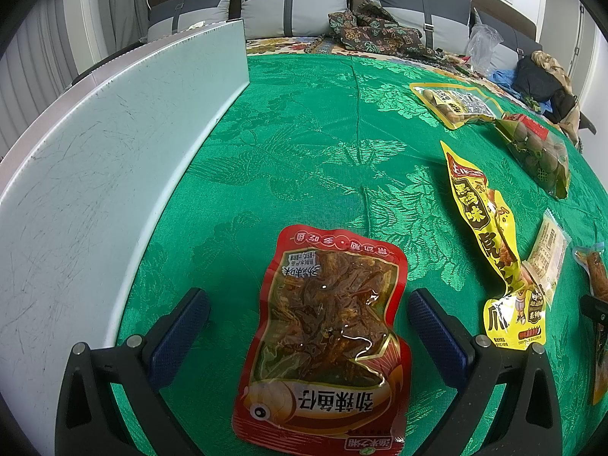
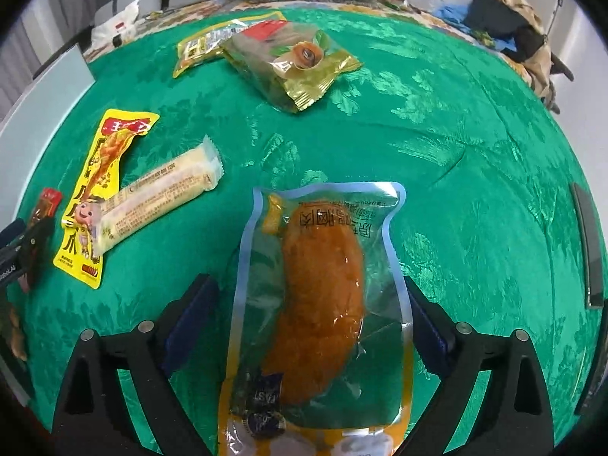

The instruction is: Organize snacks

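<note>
A red pack of spicy dried fish (image 1: 323, 326) lies flat on the green tablecloth (image 1: 323, 133). My left gripper (image 1: 307, 296) stands open around it, one blue pad on each side and neither touching. In the right wrist view a clear pack holding an orange drumstick (image 2: 323, 288) lies between the fingers of my open right gripper (image 2: 307, 283). The left pad stands clear of it; the right pad is close to its edge. A yellow chicken-feet pack (image 2: 102, 174) and a cream bar (image 2: 163, 193) lie between the two grippers.
A white board (image 1: 95, 152) stands along the table's left side. A yellow nut pack (image 1: 452, 104) and a green egg pack (image 1: 539, 152) lie at the far right. A dark flat object (image 2: 587, 243) lies at the right edge. Beyond is a sofa with cushions and clothes.
</note>
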`<state>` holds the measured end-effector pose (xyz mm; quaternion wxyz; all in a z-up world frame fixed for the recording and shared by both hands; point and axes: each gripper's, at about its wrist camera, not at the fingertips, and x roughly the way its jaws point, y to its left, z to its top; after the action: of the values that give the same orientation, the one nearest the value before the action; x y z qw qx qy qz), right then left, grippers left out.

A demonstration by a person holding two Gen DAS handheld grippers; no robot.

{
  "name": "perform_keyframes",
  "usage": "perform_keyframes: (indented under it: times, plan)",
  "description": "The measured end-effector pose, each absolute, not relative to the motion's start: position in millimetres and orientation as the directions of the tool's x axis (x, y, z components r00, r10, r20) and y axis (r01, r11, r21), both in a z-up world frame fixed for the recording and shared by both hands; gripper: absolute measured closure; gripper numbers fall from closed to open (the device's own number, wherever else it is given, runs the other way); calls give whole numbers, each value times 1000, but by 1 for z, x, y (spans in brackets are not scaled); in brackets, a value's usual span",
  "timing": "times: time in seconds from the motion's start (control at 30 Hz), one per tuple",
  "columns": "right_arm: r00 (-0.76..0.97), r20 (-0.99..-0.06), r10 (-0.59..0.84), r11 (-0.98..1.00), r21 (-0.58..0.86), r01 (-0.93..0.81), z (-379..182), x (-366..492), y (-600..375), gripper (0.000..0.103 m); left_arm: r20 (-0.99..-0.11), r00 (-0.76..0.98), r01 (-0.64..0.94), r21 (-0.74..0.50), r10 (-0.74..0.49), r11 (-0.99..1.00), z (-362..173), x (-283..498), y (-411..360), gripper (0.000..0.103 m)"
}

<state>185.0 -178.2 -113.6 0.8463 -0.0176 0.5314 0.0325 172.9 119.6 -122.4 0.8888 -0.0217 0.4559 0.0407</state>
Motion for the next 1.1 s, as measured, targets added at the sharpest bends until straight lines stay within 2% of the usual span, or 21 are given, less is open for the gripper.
perform_keyframes:
  times: [1.0,1.03,1.1]
  plan:
    - [393,-919,35,997,6,-77,-114,192,-179,7,-825,563,-80,1,46,997,-122,173,118,1]
    - [390,-920,36,997,5,-81,-114,192,-179,7,-839,544,-68,-7,31,998,-121,175,118,3]
    - [382,-923,38,996,2,-94,-112,192,-180,13,-835,550,-37,-19,4,999,-110,170,116,46]
